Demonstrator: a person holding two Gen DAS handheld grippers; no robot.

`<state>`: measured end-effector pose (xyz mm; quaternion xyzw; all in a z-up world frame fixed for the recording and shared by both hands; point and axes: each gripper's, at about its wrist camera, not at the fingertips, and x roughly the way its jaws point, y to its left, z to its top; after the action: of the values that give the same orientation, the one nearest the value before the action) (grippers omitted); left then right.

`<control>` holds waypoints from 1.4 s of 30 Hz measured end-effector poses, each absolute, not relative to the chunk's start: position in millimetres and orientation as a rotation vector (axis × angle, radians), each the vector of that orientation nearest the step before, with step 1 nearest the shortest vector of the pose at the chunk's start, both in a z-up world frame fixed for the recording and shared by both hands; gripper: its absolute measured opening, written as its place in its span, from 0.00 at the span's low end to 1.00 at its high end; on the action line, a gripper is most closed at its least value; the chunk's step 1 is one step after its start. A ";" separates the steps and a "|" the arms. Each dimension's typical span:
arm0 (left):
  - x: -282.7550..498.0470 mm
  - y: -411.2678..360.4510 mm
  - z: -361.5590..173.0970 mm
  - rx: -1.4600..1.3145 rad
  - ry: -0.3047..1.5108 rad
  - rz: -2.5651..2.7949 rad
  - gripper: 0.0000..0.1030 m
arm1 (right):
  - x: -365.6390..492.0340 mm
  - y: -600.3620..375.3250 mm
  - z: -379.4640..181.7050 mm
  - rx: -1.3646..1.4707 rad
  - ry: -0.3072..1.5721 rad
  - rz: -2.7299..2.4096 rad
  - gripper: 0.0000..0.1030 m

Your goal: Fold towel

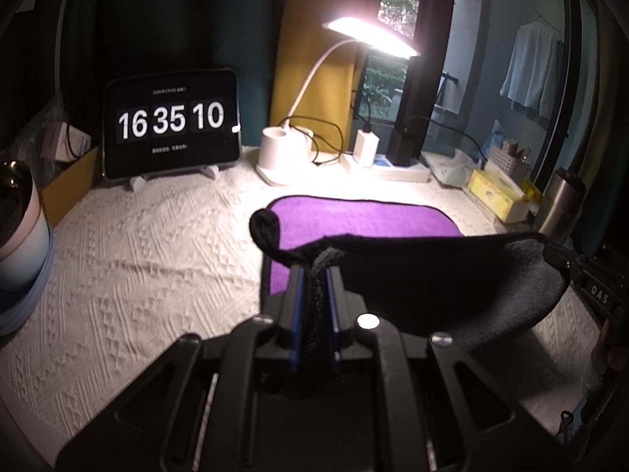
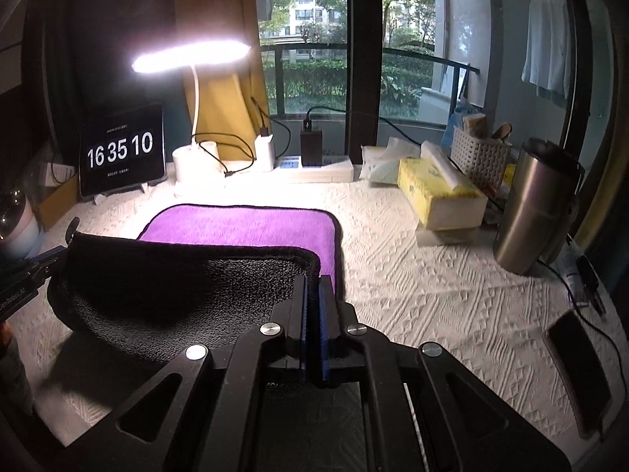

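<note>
Both claws are pinched tight on the towel's (image 2: 243, 228) near corners, left gripper (image 1: 313, 275) and right gripper (image 2: 313, 281), so I'd carry that lifted dark edge level and forward, landing it square on the far purple edge by the lamp (image 2: 190, 55).

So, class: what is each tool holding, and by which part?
Both hold the towel: the left tool grips its near left corner, the right tool its near right corner, lifted off the table.

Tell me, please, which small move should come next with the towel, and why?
Probably carry both lifted corners forward toward the far edge: the left gripper and right gripper each pinch the towel, its dark underside sagging between them, the far half flat.
</note>
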<state>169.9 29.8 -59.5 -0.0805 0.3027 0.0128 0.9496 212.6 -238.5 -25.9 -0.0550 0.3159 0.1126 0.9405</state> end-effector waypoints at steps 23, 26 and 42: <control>224.2 37.2 -46.6 -0.114 0.548 0.029 0.11 | 266.2 -227.5 -18.0 -0.159 0.581 0.223 0.05; 229.8 37.6 -46.0 -0.110 0.541 0.030 0.11 | 273.6 -226.1 -18.0 -0.167 0.573 0.220 0.05; 272.1 47.0 -48.0 -0.087 0.526 0.013 0.11 | 316.1 -215.1 -20.4 -0.204 0.554 0.217 0.05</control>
<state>272.1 47.0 -48.0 -0.0432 0.2599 0.0065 0.9646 316.1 -215.1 -20.4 -0.1003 0.2723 0.1068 0.9510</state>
